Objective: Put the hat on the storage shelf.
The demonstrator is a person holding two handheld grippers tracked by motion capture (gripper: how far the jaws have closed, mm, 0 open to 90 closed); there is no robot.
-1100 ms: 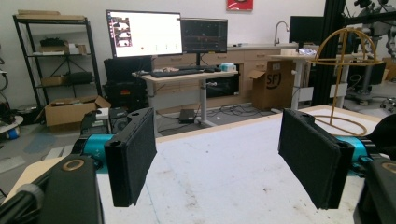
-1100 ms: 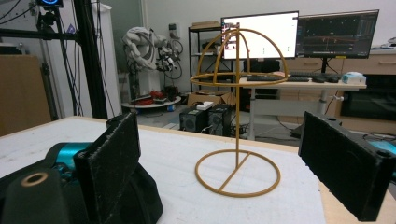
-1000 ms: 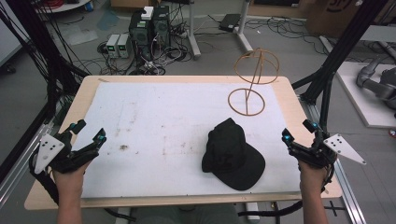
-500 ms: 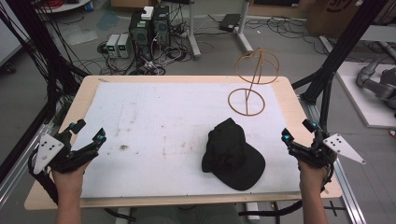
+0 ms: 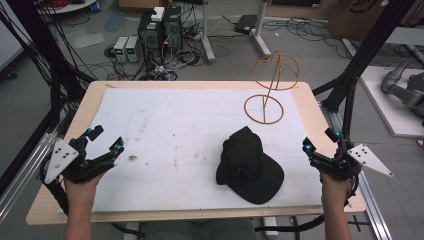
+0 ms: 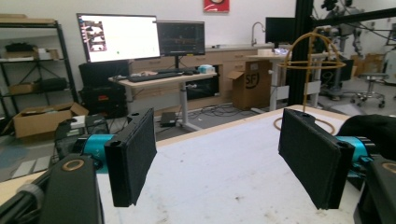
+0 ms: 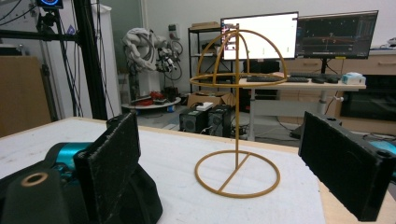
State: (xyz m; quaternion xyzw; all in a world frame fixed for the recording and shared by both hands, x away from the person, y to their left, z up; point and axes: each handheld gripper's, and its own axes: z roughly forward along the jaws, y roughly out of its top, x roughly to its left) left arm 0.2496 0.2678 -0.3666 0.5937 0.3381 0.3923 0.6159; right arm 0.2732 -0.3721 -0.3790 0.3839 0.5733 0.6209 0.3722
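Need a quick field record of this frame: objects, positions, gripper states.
cap: black baseball cap, lying on the white mat, right of centre, untouched
stand: tan wire hat stand with dome top, upright, beyond the cap, empty
surface: white mat on wooden table
left gripper: open, holds nothing, at the left edge
right gripper: open, holds nothing, right of the cap

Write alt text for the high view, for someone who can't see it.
A black cap lies on a white-topped table before an empty wire hat stand. The left claw and right claw, both open, sit at opposite table edges.
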